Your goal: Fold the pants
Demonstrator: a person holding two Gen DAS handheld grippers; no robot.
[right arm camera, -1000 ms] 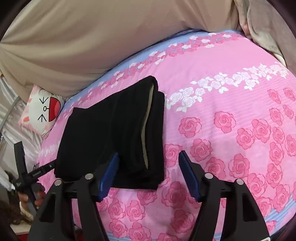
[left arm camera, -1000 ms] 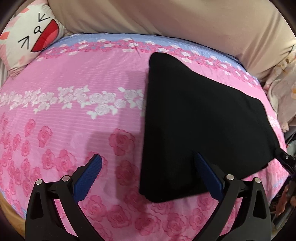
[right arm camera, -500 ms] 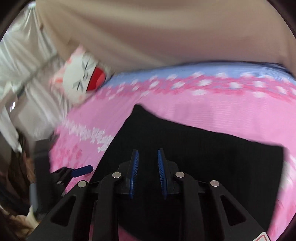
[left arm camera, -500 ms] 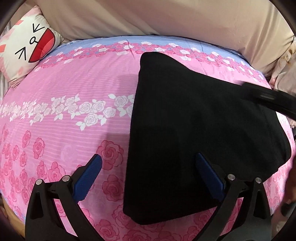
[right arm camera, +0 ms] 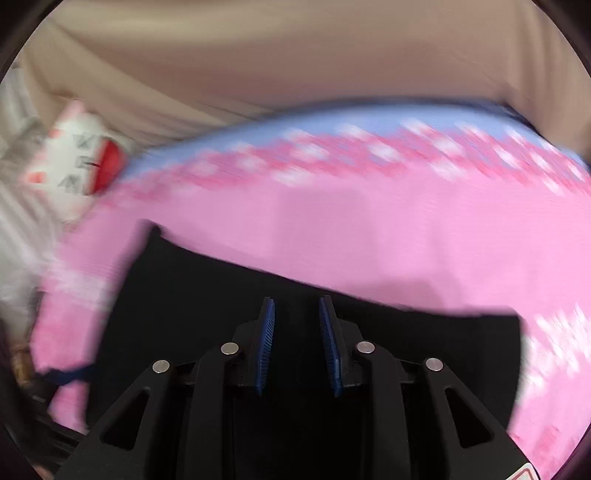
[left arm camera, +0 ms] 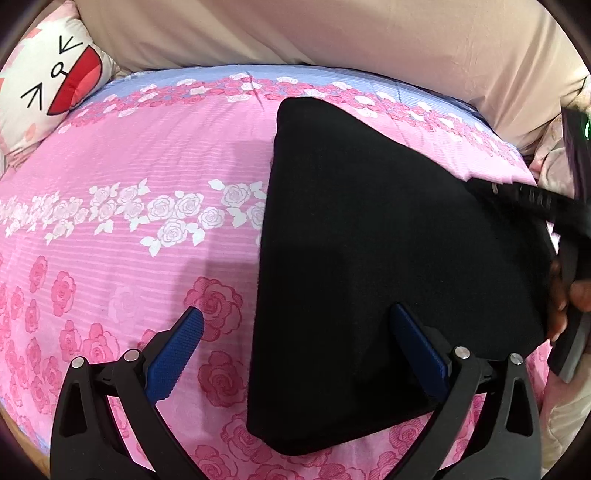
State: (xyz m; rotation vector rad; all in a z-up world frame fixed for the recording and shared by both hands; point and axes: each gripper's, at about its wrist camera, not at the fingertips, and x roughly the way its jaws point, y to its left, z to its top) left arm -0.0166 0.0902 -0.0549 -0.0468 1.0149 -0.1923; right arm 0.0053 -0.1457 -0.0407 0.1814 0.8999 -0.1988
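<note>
Left wrist view showed me a bed (left arm camera: pixel 122 236) covered by a pink sheet printed with roses, a band of white roses across its middle and a pale blue strip along the far edge. Beyond it hung a plain beige cloth (left arm camera: pixel 332 33). A white cartoon-face pillow (left arm camera: pixel 48 85) sat at the far left corner.

The pants (left arm camera: pixel 376 266), black and already folded into a thick wedge, lay flat on the bed toward the right. My left gripper (left arm camera: pixel 295 325) hovered with its blue fingers spread wide, the left one over bare sheet and the right one over the pants; I could not tell whether that one touched the cloth.

At the right edge my right gripper (left arm camera: pixel 524 199) reached in over the pants, with part of the hand (left arm camera: pixel 565 299) holding it; both were cut off by the frame.

From the right wrist view, everything was smeared by motion. My right gripper (right arm camera: pixel 296 314) had just been closing: its fingers stood near each other with a narrow gap, and I saw nothing pinched between them. The pants (right arm camera: pixel 207 291) lay beneath as a dark shape. The pillow (right arm camera: pixel 79 162) was a blur at the left.
</note>
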